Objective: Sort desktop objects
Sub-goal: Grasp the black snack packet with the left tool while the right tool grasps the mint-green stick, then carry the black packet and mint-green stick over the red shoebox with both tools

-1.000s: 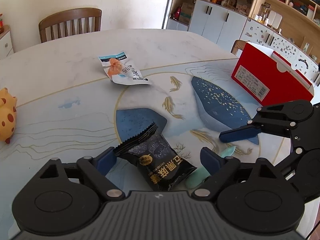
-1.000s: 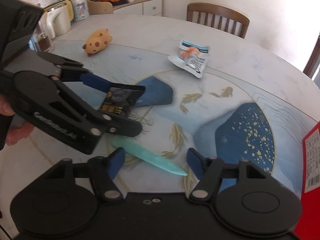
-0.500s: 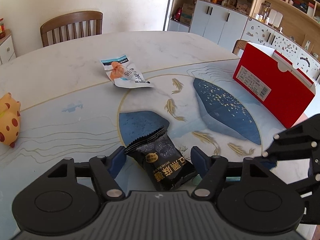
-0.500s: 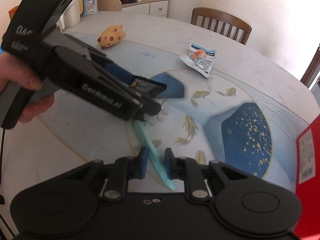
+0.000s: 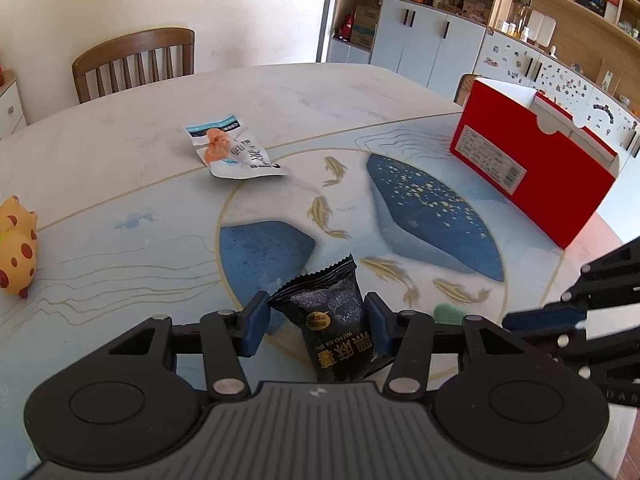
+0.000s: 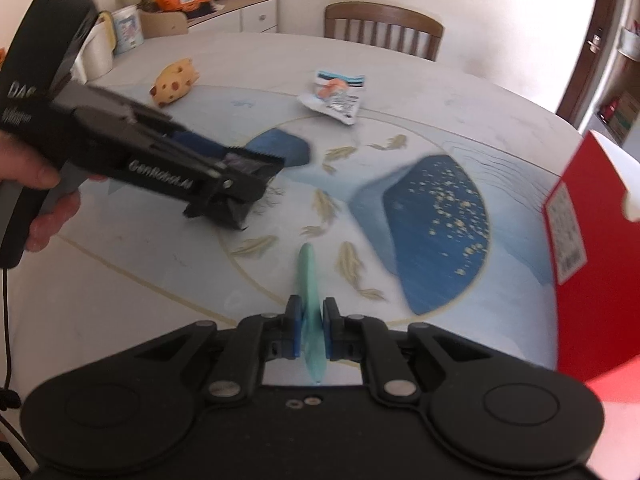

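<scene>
Closing my left tool [image 5: 316,326] around the black snack packet [image 5: 336,328], I have its blue pads at the packet's two sides, the left pad just short of the crinkled edge, the right pad against it as far as I can tell. My right tool [image 6: 312,328] is pressed together on the mint-green flat piece [image 6: 310,300], which sticks out forward between the pads over the desk [image 6: 440,92].

Open room lies ahead of both tools: the painted middle of the desk, with its blue whale shapes and gold fish, is bare between the black packet and the white snack packet [image 5: 230,150] further off. That white packet lies flat near the centre, well apart from everything else. An orange spotted toy [image 5: 16,256] sits at the far left side of the desk. A wooden chair [image 5: 134,64] stands beyond the far rim.

To the right stands the red box [image 5: 532,168], near the desk's right edge; its inside is hidden from me. From the right wrist view its red wall crowds the right side, close to my right tool.
</scene>
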